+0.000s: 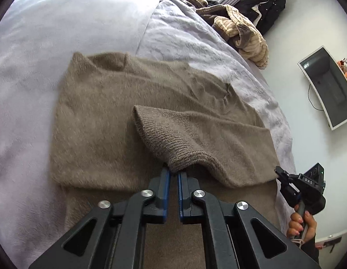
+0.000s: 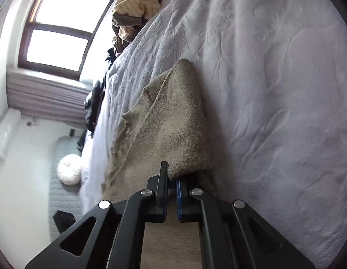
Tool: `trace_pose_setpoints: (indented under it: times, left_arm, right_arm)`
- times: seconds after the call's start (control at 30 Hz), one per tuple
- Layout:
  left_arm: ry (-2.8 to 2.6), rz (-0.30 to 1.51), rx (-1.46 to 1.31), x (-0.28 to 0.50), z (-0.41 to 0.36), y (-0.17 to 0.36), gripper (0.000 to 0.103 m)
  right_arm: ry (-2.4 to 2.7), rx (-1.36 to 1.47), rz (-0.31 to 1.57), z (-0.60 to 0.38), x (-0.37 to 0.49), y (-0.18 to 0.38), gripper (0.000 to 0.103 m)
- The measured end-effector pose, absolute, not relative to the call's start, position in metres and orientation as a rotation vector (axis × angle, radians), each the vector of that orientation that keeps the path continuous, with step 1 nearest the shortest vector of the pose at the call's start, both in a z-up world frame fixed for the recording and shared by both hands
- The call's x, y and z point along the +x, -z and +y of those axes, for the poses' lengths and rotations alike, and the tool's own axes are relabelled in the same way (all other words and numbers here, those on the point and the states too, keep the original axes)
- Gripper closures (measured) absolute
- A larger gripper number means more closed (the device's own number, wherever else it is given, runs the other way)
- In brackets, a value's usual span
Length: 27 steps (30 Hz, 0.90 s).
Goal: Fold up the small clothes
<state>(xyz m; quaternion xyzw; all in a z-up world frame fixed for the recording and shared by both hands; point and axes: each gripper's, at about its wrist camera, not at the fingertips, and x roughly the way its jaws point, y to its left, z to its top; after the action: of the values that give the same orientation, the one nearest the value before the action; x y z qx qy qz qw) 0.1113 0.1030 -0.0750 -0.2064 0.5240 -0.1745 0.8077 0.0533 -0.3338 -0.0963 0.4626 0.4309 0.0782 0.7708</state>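
Note:
A fuzzy taupe sweater point(image 1: 101, 116) lies spread on the pale bed cover point(image 1: 34, 44). One sleeve with a ribbed cuff point(image 1: 164, 139) is folded across its body. My left gripper point(image 1: 174, 172) is shut on the edge of that ribbed cuff. In the left wrist view my right gripper point(image 1: 280, 171) shows at the sweater's right edge, a hand point(image 1: 300, 222) on its handle. In the right wrist view the right gripper point(image 2: 172, 177) is shut on a lifted edge of the same sweater point(image 2: 173, 123).
A heap of striped cream and brown clothes point(image 1: 238, 31) lies at the bed's far corner. Dark garments point(image 1: 267, 6) hang near the wall. A mirror point(image 1: 330, 87) leans by the floor. A window point(image 2: 59, 29) and a white round cushion point(image 2: 69, 169) lie beyond the bed edge.

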Motion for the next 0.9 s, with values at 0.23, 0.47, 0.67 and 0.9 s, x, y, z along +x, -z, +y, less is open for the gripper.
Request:
trace_pose_setpoints:
  times: [0.23,0.47,0.67,0.9]
  left_arm:
    - [0.355,1.070,-0.619,0.106,0.124,0.086,0.027]
    - [0.339,1.071,-0.635,0.119,0.120,0.084,0.021]
    - [0.324,1.135,-0.463,0.129,0.098,0.088,0.088]
    - [0.302,1.103,-0.259,0.125,0.090,0.090,0.088]
  right_arm:
    - [-0.177,1.040,0.981,-0.342,0.048,0.118,0.092]
    - [-0.178,1.033,0.982,-0.342,0.043,0.116,0.083]
    - [-0.168,0.908,0.945,-0.336,0.044,0.093,0.096]
    - [-0.118,0.718,1.036,-0.330,0.042,0.100,0.096]
